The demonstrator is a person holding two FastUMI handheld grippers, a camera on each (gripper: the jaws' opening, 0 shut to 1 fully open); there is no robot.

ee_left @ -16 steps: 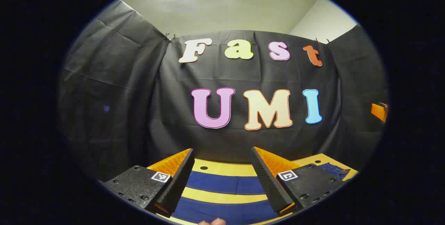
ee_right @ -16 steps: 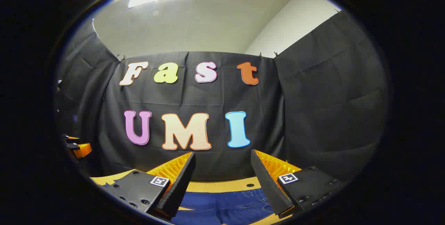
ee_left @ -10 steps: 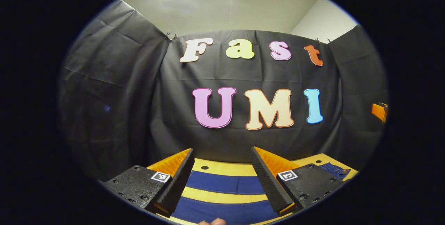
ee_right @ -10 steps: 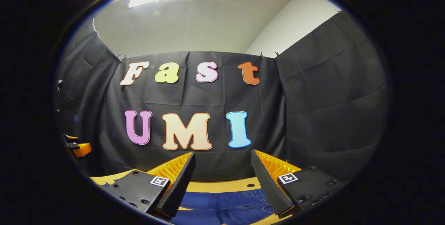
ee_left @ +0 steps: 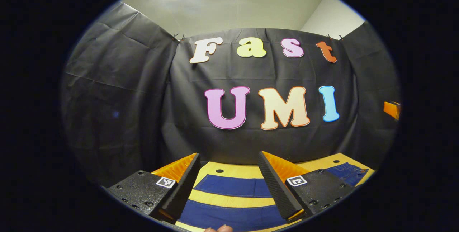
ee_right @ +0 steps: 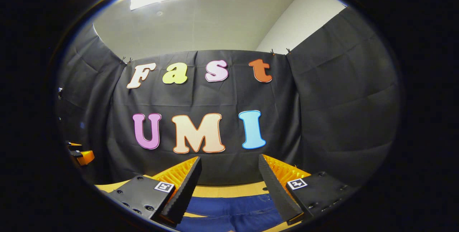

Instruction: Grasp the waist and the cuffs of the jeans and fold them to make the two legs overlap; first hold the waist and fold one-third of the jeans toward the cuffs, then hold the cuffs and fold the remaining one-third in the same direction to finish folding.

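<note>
Dark blue jeans (ee_left: 233, 186) lie flat on a yellow table (ee_left: 229, 169), their two legs running as separate bands with a strip of table between them. My left gripper (ee_left: 229, 169) hovers above the legs, open, nothing between its fingers. The waist end of the jeans (ee_left: 347, 173) shows at the right of the left gripper view. In the right gripper view the jeans (ee_right: 233, 210) lie below my right gripper (ee_right: 229, 169), which is open and empty above them. The other gripper (ee_right: 80, 155) shows at the far left there.
The black cloth wall (ee_left: 251, 135) stands close behind the table's far edge. A small dark hole (ee_left: 219, 171) marks the tabletop near that edge. A fingertip (ee_left: 218, 228) shows at the bottom of the left gripper view.
Both cameras have tilted slightly downward, so a little more of the table and jeans shows. Both grippers stay open.
</note>
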